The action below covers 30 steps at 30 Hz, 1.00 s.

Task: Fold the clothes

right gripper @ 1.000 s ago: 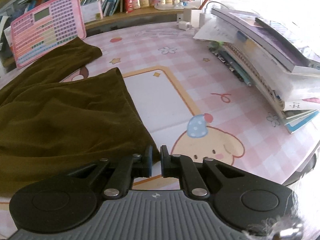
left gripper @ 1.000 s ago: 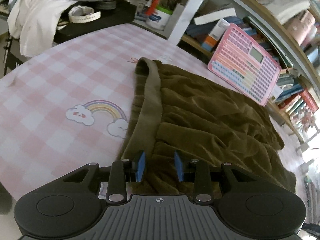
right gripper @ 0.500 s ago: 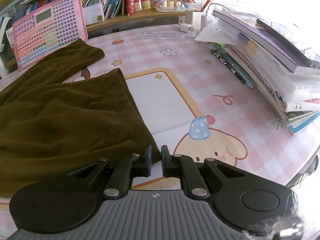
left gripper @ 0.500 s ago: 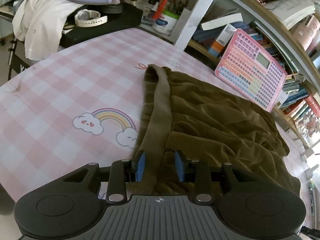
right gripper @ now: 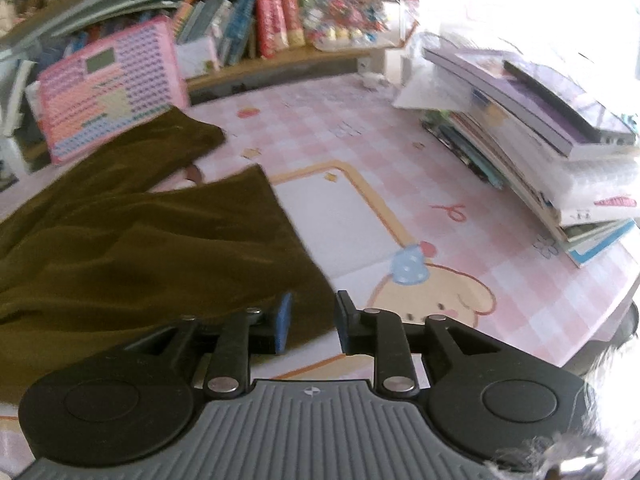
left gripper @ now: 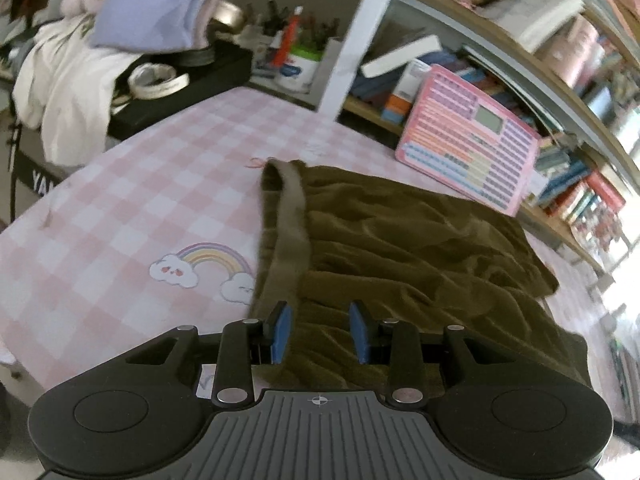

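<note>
Garment: the brown shorts (left gripper: 400, 264) lie spread flat on the pink checked table cover (left gripper: 120, 208), waistband (left gripper: 290, 232) beside the printed rainbow (left gripper: 212, 258), legs running away from it toward the pink keyboard toy (right gripper: 108, 88).

Left gripper (left gripper: 320, 332): jaws spread, hovering over the near waistband corner beside the rainbow. The blue pads (left gripper: 280, 334) touch no cloth that I can see — nothing is pinched.

Right gripper (right gripper: 310, 322): at the far end from the rainbow, over the near leg's hem corner (right gripper: 304, 300). Its jaws have just been opening; cloth sits under the gap, yet the pads stand clear of it.

Why so: I judge both corners of the near edge were set down so the shorts lie square for folding.

Stage: I read this as the garment laid out, no fold made yet.

Clutter: the book stack (right gripper: 540, 148), well away from the rainbow, leaves the shorts room.
</note>
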Each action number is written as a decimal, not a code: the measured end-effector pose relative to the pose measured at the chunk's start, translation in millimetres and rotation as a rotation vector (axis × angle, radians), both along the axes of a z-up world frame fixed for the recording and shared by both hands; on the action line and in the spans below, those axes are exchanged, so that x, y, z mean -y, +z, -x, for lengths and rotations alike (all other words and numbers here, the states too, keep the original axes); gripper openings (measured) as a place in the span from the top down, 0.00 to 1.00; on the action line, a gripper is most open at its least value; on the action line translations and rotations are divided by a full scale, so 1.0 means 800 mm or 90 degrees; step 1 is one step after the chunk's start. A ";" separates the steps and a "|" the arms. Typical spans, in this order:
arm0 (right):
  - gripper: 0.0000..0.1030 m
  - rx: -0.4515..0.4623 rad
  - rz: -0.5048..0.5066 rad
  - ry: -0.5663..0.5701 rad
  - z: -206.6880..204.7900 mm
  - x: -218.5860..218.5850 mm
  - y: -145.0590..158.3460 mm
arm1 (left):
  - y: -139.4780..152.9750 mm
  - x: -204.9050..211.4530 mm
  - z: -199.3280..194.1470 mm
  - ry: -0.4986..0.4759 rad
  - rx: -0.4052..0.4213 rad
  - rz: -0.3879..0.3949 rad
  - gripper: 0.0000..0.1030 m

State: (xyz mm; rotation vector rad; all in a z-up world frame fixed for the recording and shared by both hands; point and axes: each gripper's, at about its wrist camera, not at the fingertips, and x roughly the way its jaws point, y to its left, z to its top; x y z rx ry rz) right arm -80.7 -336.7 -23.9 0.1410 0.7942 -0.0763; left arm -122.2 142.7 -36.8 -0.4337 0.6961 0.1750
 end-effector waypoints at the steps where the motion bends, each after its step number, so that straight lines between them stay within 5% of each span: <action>1: 0.76 0.004 -0.001 0.007 0.003 -0.005 0.002 | 0.001 0.004 0.001 -0.009 0.000 -0.007 0.68; 13: 0.73 0.017 -0.006 0.048 0.033 -0.044 0.008 | -0.001 0.024 0.021 -0.051 -0.025 -0.064 0.68; 18: 0.70 0.018 -0.003 0.063 0.042 -0.055 0.008 | -0.005 0.034 0.025 -0.054 -0.038 -0.081 0.57; 21: 0.63 0.016 -0.001 0.071 0.045 -0.062 0.007 | -0.006 0.040 0.028 -0.057 -0.044 -0.088 0.48; 30: 0.23 0.014 0.014 0.086 0.047 -0.076 0.006 | -0.007 0.055 0.028 -0.067 -0.068 -0.116 0.18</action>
